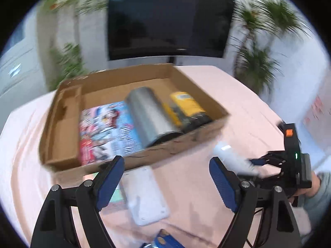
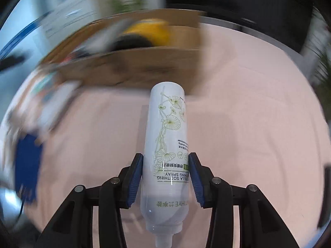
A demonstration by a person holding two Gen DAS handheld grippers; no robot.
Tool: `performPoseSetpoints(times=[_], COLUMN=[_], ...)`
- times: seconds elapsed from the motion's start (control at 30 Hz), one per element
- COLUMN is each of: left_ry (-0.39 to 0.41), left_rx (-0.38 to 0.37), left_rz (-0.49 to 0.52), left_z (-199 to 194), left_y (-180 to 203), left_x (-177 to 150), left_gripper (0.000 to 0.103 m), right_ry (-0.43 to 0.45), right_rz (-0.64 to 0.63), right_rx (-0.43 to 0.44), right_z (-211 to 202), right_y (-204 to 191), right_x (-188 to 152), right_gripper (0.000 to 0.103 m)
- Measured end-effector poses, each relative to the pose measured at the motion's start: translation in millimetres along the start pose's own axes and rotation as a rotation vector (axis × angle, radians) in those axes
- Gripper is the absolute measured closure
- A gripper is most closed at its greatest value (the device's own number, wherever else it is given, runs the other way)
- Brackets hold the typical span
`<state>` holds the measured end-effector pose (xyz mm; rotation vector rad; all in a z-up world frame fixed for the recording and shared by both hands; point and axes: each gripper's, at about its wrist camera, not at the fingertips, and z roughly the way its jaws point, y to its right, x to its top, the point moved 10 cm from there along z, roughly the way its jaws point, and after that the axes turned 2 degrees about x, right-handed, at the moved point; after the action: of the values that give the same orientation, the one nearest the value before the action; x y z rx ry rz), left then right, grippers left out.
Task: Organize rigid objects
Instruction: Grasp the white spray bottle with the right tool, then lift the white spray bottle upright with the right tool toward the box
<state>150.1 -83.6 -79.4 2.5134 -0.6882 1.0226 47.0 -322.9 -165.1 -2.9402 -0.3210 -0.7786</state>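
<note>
My right gripper is shut on a white spray bottle with green flower print, held above the pink tablecloth, base pointing toward the cardboard box. The bottle also shows blurred in the left wrist view, with the right gripper at the right. My left gripper is open and empty, just in front of the box. The box holds a colourful printed carton, a silver can and a yellow can, lying side by side.
A white flat device lies on the tablecloth between my left fingers. A blue object sits at the bottom edge. A dark monitor and potted plants stand behind the table.
</note>
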Motion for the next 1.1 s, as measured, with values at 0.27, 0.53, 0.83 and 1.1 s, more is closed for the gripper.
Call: performPoseSetpoints(times=[0.27, 0.53, 0.83, 1.1], left_ry=[-0.211, -0.39, -0.452, -0.545], left_rx=[-0.295, -0.406, -0.468, -0.395], left_rz=[0.253, 0.318, 0.216, 0.221], left_z=[44.0, 68.7, 68.4, 96.8], left_y=[98.4, 143.0, 150.4, 159.2], left_x=[-58.2, -100.6, -91.1, -97.8], left_gripper=[0.023, 0.041, 0.041, 0.058], right_ry=[-0.002, -0.053, 0.019, 0.06], right_rz=[-0.492, -0.729, -0.577, 0.341], right_rx=[0.259, 0.182, -0.034, 0.272], right_z=[-34.5, -48.4, -55.1, -63.3], right_y=[-101.0, -62.3, 18.6, 62.5], right_x=[-64.7, -77.7, -46.5, -42.3], right_gripper=[0.06, 0.058, 0.043, 0.033])
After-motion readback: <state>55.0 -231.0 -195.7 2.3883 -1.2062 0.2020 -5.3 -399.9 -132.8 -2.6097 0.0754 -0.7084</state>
